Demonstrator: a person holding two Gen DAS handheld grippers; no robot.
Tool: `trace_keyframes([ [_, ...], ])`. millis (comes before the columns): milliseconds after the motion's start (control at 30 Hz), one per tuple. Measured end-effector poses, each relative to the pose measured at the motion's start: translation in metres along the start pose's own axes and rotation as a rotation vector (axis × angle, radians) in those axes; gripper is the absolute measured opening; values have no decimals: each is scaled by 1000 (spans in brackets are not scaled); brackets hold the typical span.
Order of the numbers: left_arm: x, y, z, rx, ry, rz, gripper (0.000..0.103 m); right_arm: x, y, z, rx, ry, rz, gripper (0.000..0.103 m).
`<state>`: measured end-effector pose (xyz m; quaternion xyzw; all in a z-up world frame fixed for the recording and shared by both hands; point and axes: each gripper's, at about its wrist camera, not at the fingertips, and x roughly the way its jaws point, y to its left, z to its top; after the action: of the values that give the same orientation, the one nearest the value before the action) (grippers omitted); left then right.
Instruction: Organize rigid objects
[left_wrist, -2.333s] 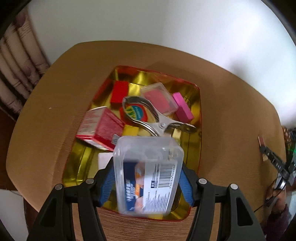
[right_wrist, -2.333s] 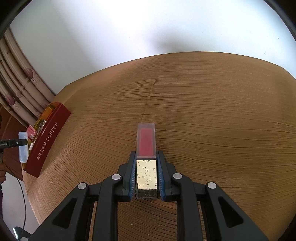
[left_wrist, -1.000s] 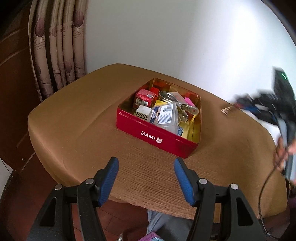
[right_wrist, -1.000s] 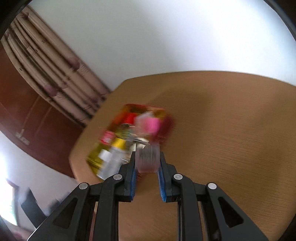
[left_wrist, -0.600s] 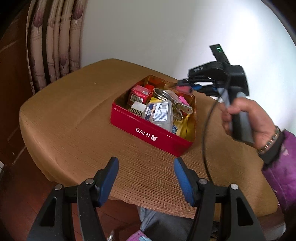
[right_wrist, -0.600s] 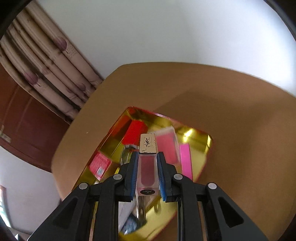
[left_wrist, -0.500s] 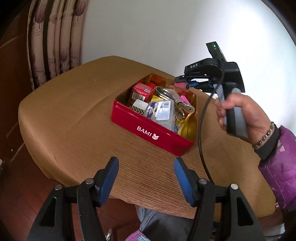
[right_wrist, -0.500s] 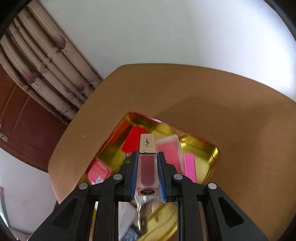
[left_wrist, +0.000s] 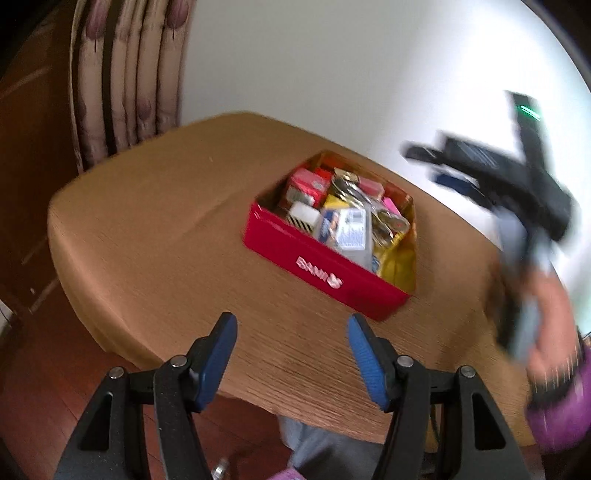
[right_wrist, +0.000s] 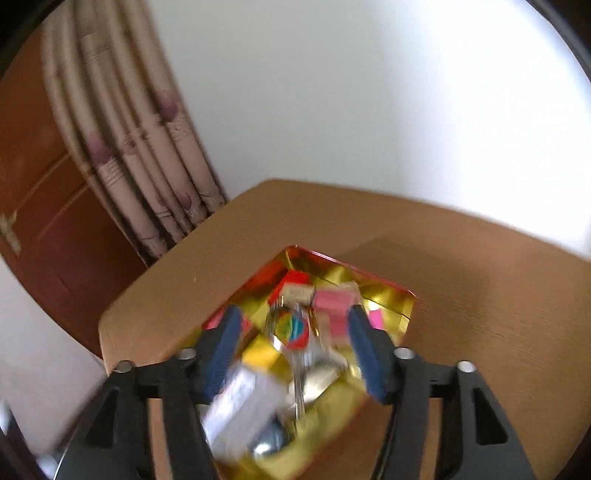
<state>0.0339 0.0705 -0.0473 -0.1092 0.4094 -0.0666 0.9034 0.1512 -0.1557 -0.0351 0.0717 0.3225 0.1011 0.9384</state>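
A red tin with a gold inside stands in the middle of the wooden table. It holds several small things: a clear plastic case, a red box, a metal clip and a pink box. My right gripper hangs over the tin. Its jaws are opening and nothing is pressed between the pads. In the left wrist view the right gripper is a blur at the upper right, held by a hand. My left gripper stands open and empty at the table's near edge.
A curtain and a brown wooden door stand behind the table's left side, with a white wall at the back. A person's hand and purple sleeve are at the right. Bare table surrounds the tin.
The right gripper held a red lip gloss tube with a gold cap over the tin; now its jaws are spread and the tube has left them. The left gripper kept still.
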Motion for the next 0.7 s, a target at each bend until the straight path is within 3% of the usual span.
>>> trace_keyframes([
  [100,-10,0,7,41,-87,43,64,-50,20,-49,-60,-141,-83,100],
  [233,-19,1,15,70,-197,79,64,-91,27,-85,-42,-244,-174,102],
  [333,-14,-1,19,76,-194,79,64,-100,33,-98,-74,-252,-252,102],
  [467,-9,-8,17,116,-169,103,64,-108,36,-107,-85,-243,-262,102],
  [700,-21,-14,12,145,-195,106,64,-127,52,-114,-112,-280,-278,102],
])
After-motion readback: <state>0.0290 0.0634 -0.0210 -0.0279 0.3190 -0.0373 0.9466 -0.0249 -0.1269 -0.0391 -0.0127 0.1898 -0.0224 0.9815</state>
